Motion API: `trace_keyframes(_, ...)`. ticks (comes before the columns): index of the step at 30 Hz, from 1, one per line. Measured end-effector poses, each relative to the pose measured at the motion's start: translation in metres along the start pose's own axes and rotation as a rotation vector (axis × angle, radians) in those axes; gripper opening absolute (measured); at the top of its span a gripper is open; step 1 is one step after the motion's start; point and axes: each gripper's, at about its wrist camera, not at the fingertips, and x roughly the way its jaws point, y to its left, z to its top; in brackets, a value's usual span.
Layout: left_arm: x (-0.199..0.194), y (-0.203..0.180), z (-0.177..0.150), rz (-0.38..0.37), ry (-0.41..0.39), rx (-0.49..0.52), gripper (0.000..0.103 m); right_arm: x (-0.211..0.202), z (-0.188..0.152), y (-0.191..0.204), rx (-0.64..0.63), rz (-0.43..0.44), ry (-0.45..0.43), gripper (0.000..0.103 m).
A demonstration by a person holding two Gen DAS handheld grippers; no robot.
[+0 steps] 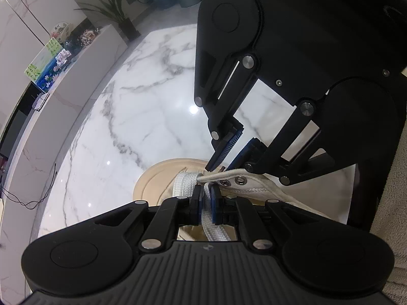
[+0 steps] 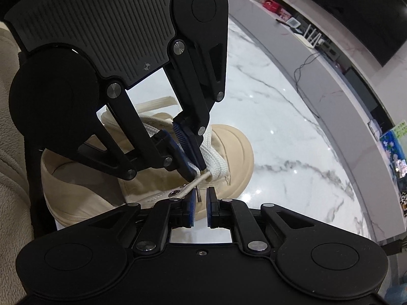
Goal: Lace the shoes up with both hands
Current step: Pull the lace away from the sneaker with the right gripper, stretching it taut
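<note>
A beige canvas shoe with a cream rubber toe cap lies on the marble table. A flat white lace crosses its tongue near the metal eyelets. My left gripper is shut on the flat lace just above the eyelet row. From the right wrist it comes down from the top, and the left gripper pinches the lace there. My right gripper sits just in front of an eyelet, its jaws nearly together on the twisted lace tip. In the left wrist view the right gripper hangs over the eyelets.
The white marble table stretches beyond the shoe. A long grey sideboard with pictures, a potted plant and a black cable runs behind it. A person's cream sleeve is at the left edge, and a dark screen hangs on the wall.
</note>
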Motion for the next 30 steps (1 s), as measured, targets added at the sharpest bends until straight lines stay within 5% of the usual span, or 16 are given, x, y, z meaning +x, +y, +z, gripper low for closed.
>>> trace_keyframes(8, 0.001, -0.003, 0.001, 0.015, 0.007, -0.003, 0.007, 0.003, 0.003, -0.005, 0.015, 0.048, 0.001, 0.002)
trace_keyframes(16, -0.020, -0.003, -0.005, 0.041, -0.009, -0.058, 0.037, 0.001, 0.008, 0.000, 0.062, 0.003, 0.017, 0.002)
trace_keyframes(30, -0.065, 0.007, -0.040, 0.070, -0.037, -0.187, 0.040, -0.038, -0.027, -0.005, 0.107, -0.121, 0.149, 0.001)
